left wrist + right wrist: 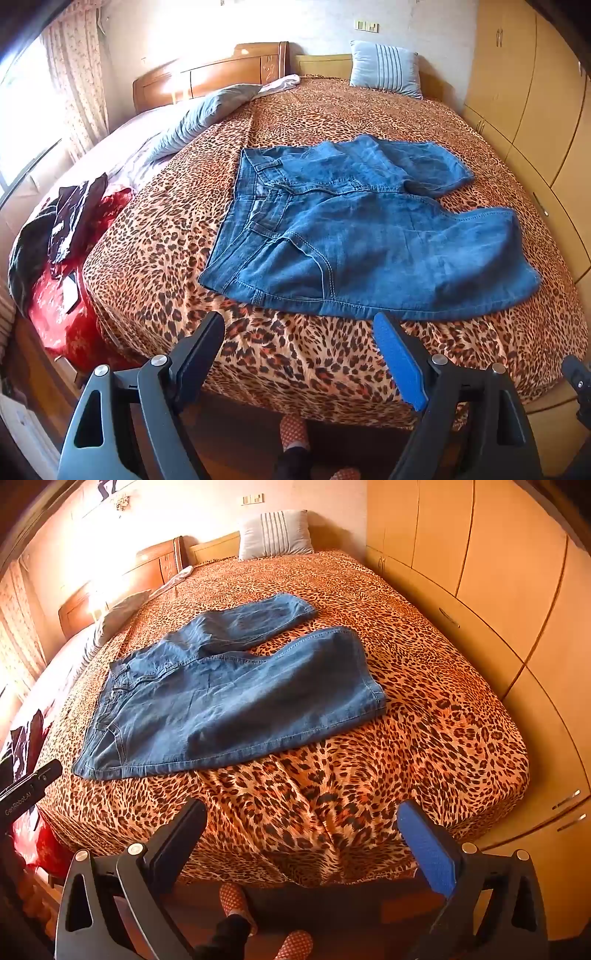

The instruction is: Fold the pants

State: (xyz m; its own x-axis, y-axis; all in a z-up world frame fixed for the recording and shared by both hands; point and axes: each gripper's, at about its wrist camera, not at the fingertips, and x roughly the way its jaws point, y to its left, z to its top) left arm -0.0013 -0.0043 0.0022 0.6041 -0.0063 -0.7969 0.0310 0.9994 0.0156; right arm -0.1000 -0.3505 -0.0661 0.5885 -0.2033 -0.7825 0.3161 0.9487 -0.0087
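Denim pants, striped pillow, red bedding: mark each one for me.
denim pants (388, 251), left wrist view, on the near leg.
striped pillow (275, 535), right wrist view, on its striped middle.
red bedding (62, 325), left wrist view, on its draped side.

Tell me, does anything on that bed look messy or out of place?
Yes: the blue denim pants lie unfolded on the leopard-print bedspread, the far leg bunched and wrinkled. Dark clothes sit heaped on a red cloth at the bed's left side.

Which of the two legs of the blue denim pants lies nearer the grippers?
The flat, spread leg by the bed's foot edge; the other leg lies rumpled behind it.
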